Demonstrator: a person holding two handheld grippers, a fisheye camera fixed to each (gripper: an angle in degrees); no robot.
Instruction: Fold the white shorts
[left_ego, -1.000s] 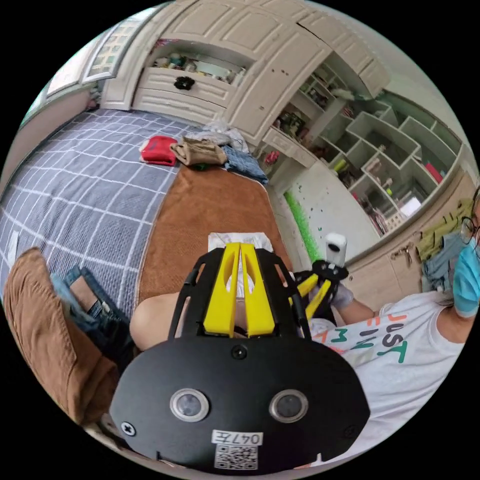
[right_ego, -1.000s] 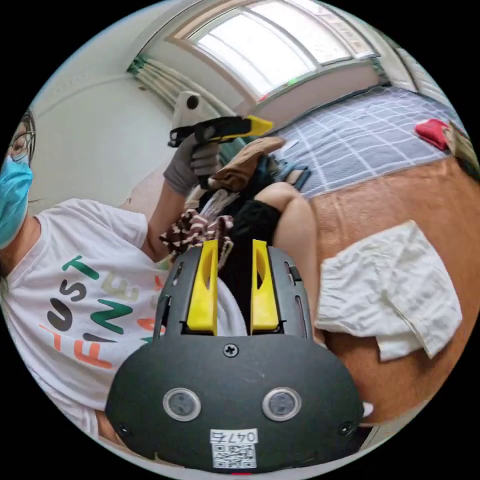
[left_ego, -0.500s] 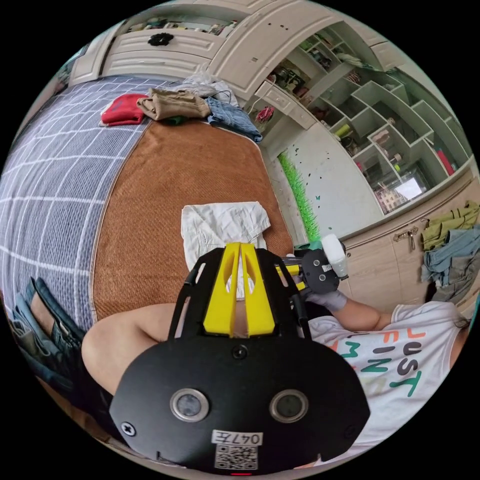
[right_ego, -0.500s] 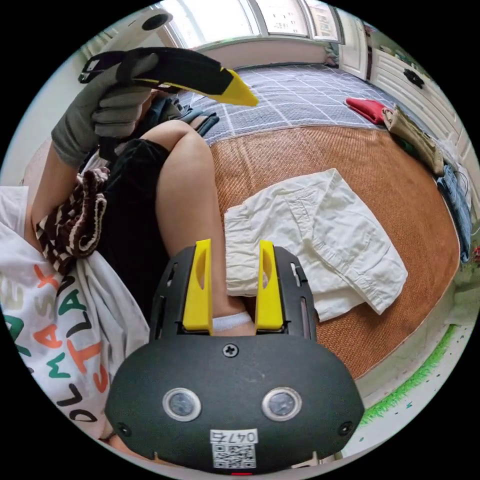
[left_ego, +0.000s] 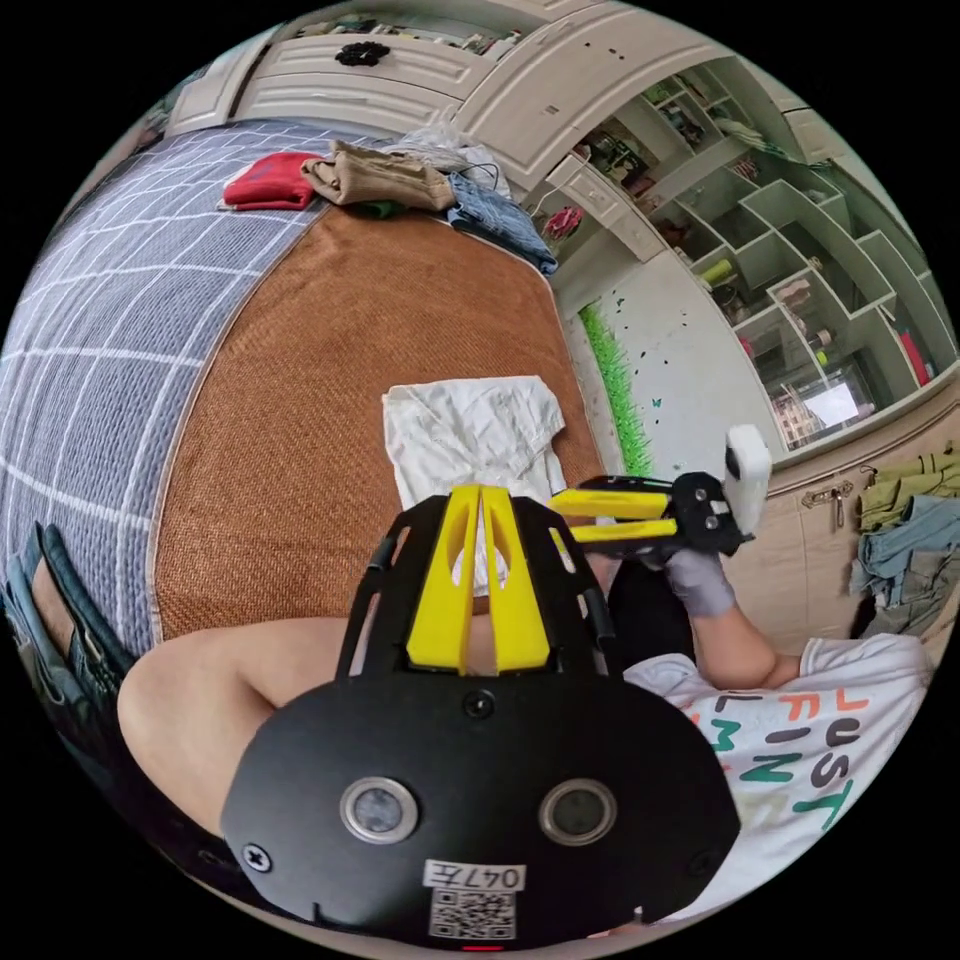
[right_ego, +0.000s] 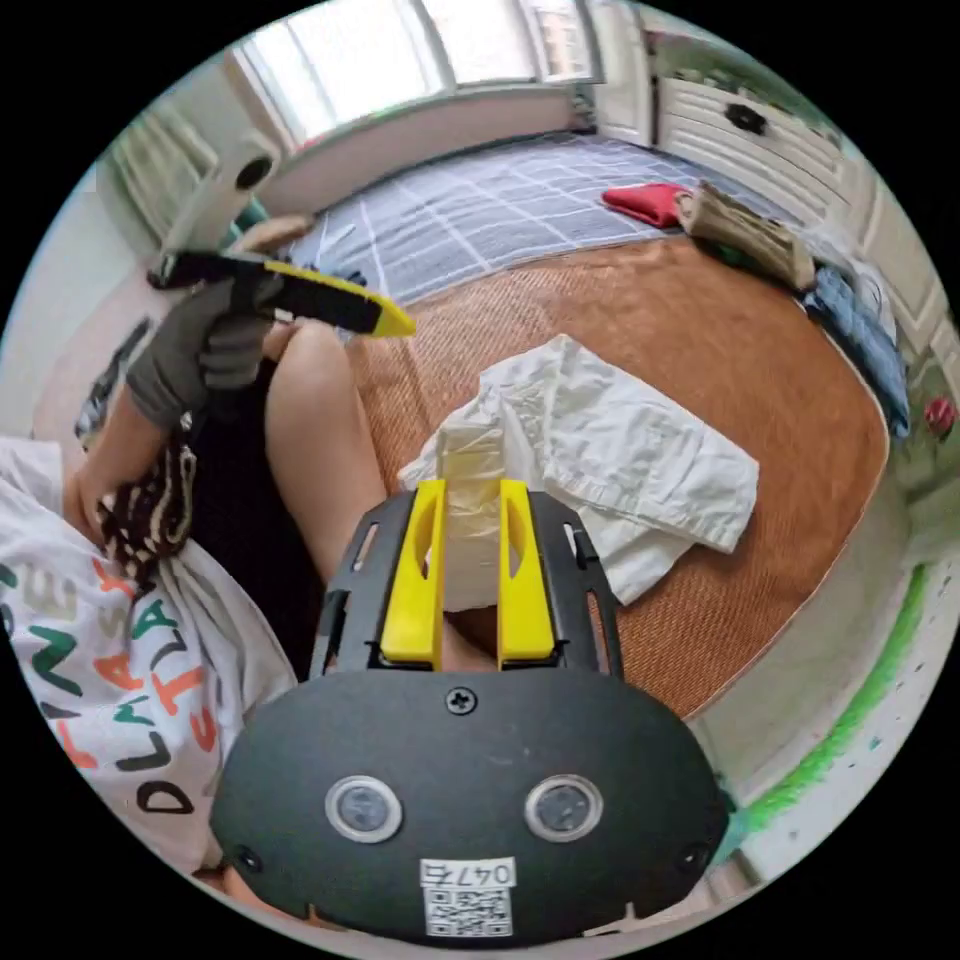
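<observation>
- White shorts (right_ego: 600, 450) lie crumpled on the brown mat (right_ego: 760, 330), toward the mat's near edge, beside the person's bare knee (right_ego: 315, 420); one leg is partly doubled over the other.
- My right gripper (right_ego: 470, 495) has its jaws pressed on a raised fold of the shorts at their near edge, the cloth standing up between them.
- My left gripper (left_ego: 482, 495) has its jaws nearly together with nothing between them; it hangs above the shorts (left_ego: 470, 435), not touching.
- Handling, as I judge it: thin, light, limp cloth. It will sag and slide rather than keep a crease, so I would take it at the waistband or a hemmed leg edge, where the fabric is doubled.
- The right gripper view gives the grip itself, the window and the gloved hand (right_ego: 200, 350) carrying the left gripper.
- The left gripper view gives the shelving wall (left_ego: 790, 270) and the right gripper (left_ego: 555, 515) from the side; there I cannot tell whether cloth is caught.
- Folded clothes (left_ego: 370, 180) sit at the mat's far edge, well apart.
</observation>
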